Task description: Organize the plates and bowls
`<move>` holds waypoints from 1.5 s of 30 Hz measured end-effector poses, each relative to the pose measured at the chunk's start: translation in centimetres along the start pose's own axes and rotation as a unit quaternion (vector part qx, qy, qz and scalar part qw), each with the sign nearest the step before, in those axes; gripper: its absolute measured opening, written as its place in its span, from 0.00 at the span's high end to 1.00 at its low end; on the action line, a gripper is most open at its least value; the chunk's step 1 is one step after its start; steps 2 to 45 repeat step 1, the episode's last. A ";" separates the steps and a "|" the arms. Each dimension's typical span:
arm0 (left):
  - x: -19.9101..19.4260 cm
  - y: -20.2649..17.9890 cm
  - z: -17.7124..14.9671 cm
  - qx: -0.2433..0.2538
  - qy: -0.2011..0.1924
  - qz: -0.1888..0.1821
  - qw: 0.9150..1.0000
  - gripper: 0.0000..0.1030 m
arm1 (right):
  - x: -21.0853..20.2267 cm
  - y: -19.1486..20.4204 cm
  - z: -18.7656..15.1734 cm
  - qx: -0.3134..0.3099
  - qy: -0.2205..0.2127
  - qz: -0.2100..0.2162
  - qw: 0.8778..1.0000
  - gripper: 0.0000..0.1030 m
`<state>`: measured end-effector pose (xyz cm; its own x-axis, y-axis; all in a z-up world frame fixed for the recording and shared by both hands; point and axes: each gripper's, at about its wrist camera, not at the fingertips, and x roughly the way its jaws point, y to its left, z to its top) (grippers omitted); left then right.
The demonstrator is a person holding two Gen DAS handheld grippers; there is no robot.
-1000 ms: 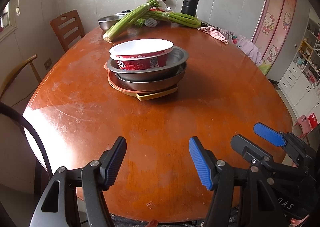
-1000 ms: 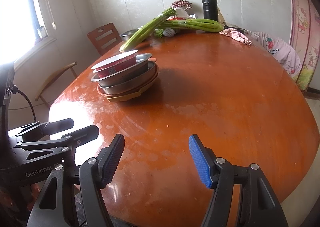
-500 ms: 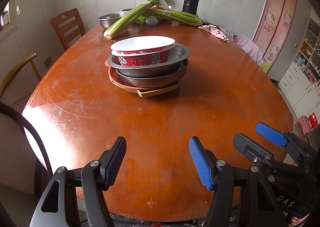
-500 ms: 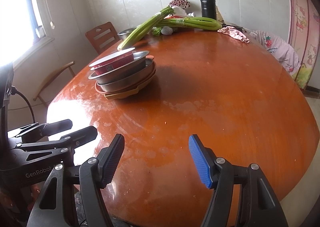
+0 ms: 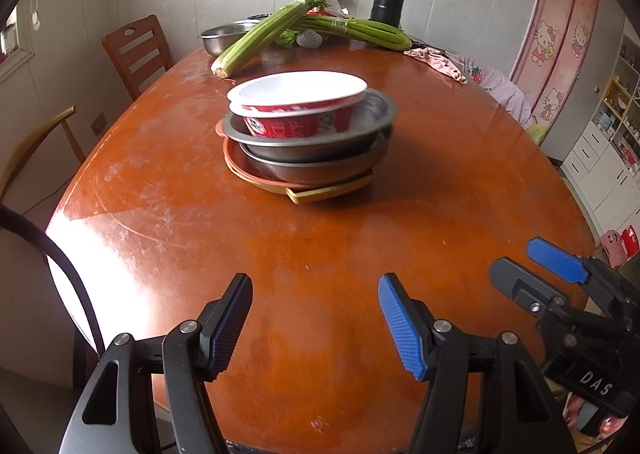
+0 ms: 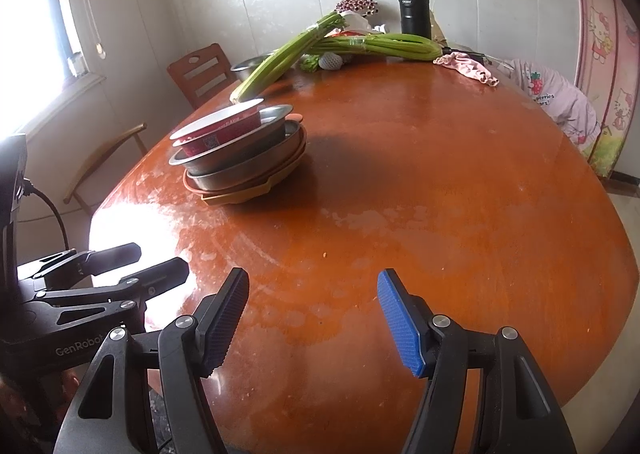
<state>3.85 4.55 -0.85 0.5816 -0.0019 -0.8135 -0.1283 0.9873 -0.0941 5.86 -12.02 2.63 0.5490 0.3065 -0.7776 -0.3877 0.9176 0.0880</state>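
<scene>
the left hand-held gripper (image 5: 316,318) hangs over the near edge of the table (image 5: 360,238), jaws parted and empty. beyond it, well apart, stands the stack: a red and white paper bowl (image 5: 298,106) inside a steel bowl (image 5: 320,144), on a second steel bowl (image 5: 320,170) and flat orange plates (image 5: 280,184). right of that gripper, the right hand-held gripper (image 6: 314,314) is likewise parted and empty. celery (image 5: 264,34) lies past the stack.

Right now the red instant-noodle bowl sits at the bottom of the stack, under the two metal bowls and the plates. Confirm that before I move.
Not right. The red instant-noodle bowl sits on top of the stack, nested in the upper of the two metal bowls, with the plates at the bottom. The left wrist view shows it clearly.
</scene>
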 end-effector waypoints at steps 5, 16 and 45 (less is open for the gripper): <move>0.0 0.5 0.5 -0.001 -0.001 0.002 1.000 0.37 | 0.1 -0.4 0.4 0.000 0.002 -0.001 1.000 0.34; 0.0 0.5 0.5 -0.001 -0.001 0.002 1.000 0.37 | 0.1 -0.4 0.4 0.000 0.002 -0.001 1.000 0.34; 0.0 0.5 0.5 -0.001 -0.001 0.002 1.000 0.37 | 0.1 -0.4 0.4 0.000 0.002 -0.001 1.000 0.34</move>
